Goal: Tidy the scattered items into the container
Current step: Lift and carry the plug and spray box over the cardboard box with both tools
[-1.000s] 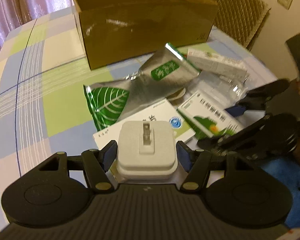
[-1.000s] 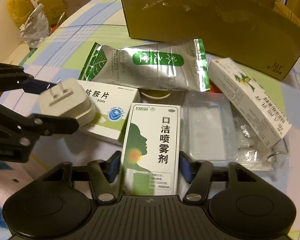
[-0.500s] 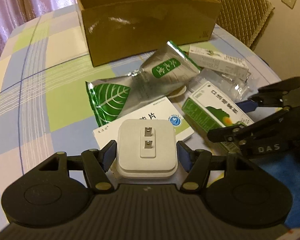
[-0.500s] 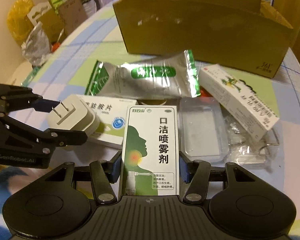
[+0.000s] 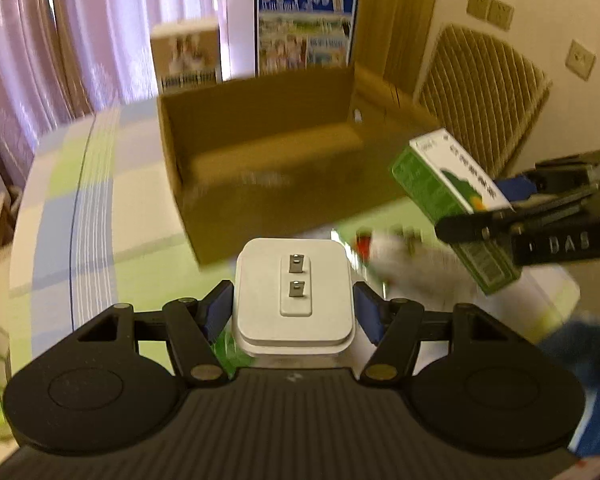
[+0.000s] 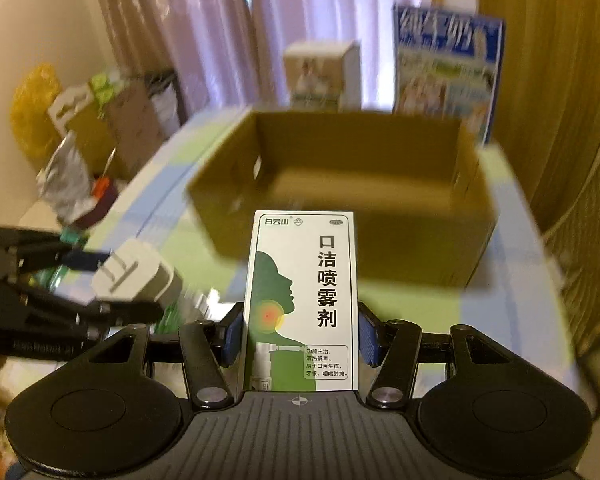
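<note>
Both grippers risen toward one cardboard box (image 5: 260, 148); left fingers (image 5: 216, 312) clamp one charger (image 5: 296, 300); right fingers (image 6: 368, 338) clamp one spray carton (image 6: 300, 304).

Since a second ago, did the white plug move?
Yes. The white plug, clamped in the left gripper, has risen off the table's clutter toward the cardboard box.

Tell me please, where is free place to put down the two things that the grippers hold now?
The cardboard box looks bare inside; its floor shows no items. The checked tablecloth left of the box is also free. It is crowded low on the right, under the spray box, where blurred packets lie. The plug adapter hangs before the box's near wall.
</note>
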A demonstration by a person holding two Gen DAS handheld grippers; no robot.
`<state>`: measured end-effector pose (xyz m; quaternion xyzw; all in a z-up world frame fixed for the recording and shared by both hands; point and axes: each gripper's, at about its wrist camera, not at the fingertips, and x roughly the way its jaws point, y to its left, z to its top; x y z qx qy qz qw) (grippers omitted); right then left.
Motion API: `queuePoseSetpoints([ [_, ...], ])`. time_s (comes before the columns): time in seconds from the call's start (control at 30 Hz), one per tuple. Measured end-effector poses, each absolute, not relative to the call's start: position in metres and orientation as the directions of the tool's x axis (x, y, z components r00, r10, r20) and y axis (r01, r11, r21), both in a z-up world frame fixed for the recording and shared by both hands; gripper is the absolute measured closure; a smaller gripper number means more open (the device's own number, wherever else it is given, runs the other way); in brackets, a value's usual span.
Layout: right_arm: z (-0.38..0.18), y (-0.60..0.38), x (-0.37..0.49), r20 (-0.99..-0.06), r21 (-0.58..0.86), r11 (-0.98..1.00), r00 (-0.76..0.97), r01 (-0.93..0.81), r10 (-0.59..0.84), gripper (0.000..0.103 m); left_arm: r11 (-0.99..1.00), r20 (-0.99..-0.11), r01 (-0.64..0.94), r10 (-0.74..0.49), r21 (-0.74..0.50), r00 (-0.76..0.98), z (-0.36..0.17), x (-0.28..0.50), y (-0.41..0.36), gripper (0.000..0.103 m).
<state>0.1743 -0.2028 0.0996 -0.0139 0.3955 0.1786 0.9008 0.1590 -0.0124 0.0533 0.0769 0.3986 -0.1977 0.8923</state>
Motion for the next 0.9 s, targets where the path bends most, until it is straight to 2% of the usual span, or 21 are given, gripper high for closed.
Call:
queuePoseSetpoints([
  [0.3, 0.129, -0.221, 0.280, -0.660, 0.102, 0.956, 0.700, -0.276, 0.273, 0.050, 0.937, -0.690, 0.348, -0.279, -0.041, 0.668, 0.079, 0.255, -0.043, 0.043],
  [0.57, 0.101, -0.229, 0.344, -0.685, 0.129, 0.960, 0.678, -0.248, 0.267, 0.050, 0.953, -0.686, 0.285, -0.274, -0.101, 0.674, 0.055, 0.314, -0.049, 0.043],
  [0.9, 0.058, -0.227, 0.368, -0.744, 0.125, 0.961, 0.618, -0.245, 0.254, 0.050, 0.959, -0.734, 0.268, -0.247, -0.092, 0.632, 0.018, 0.337, -0.056, 0.042],
])
